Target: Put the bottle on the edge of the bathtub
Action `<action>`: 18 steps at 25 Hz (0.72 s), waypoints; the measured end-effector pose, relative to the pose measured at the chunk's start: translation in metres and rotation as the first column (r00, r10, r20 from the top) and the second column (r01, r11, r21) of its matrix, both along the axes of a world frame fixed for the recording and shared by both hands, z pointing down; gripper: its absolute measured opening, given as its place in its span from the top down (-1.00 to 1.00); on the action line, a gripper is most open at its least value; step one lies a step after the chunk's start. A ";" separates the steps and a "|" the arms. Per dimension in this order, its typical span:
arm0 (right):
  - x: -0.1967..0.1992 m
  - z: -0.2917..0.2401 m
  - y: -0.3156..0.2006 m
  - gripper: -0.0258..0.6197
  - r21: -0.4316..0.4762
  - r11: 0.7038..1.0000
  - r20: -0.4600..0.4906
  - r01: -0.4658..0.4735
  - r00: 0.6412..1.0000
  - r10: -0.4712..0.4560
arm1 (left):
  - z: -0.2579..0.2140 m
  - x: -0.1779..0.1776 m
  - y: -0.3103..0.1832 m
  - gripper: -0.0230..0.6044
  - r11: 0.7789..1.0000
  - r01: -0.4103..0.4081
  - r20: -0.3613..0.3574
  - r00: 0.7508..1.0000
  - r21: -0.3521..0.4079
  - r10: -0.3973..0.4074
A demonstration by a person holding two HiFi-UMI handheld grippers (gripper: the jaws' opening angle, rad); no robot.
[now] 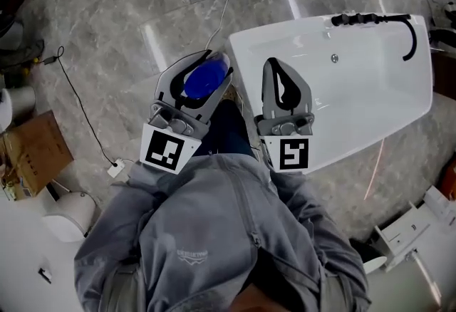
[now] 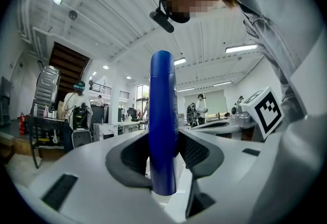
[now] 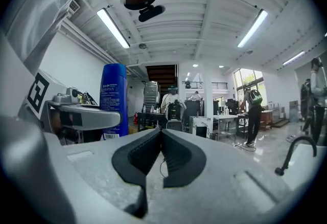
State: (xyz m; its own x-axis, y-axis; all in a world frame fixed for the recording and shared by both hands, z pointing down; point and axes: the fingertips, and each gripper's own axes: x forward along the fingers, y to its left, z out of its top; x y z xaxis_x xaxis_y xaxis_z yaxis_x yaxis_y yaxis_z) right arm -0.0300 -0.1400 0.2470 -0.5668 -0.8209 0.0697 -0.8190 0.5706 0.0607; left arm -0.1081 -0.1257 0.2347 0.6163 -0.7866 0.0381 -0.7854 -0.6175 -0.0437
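Bottle: blue, upright, clamped between the left gripper jaws.
Right gripper: jaws pinched together, empty.
Bathtub: rim just right of the left jaws.
Advice: seat the base flat before letting go.

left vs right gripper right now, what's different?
The left gripper is shut on the upright blue bottle; the right gripper has its jaws together on nothing. The left gripper's jaws stand wide around the bottle; the right gripper's pads meet at the tips. In the head view the left gripper shows over the floor beside the bathtub; the right gripper shows over the bathtub. Shared: grey bodies, black pads, pointing the same way.
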 end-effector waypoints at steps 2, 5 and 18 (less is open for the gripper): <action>0.006 0.010 -0.006 0.91 -0.013 1.000 0.013 -0.016 1.000 0.016 | 0.013 0.011 -0.009 0.40 1.000 -0.028 0.000 1.000 -0.008 0.028; 0.019 0.026 -0.014 0.91 -0.023 0.999 0.022 -0.035 0.999 0.036 | 0.031 0.026 -0.021 0.40 0.998 -0.061 -0.015 0.998 -0.024 0.061; 0.065 0.134 -0.047 0.91 -0.082 0.995 0.030 -0.063 0.997 0.066 | 0.133 0.086 -0.071 0.40 0.985 -0.171 0.017 0.985 -0.019 0.171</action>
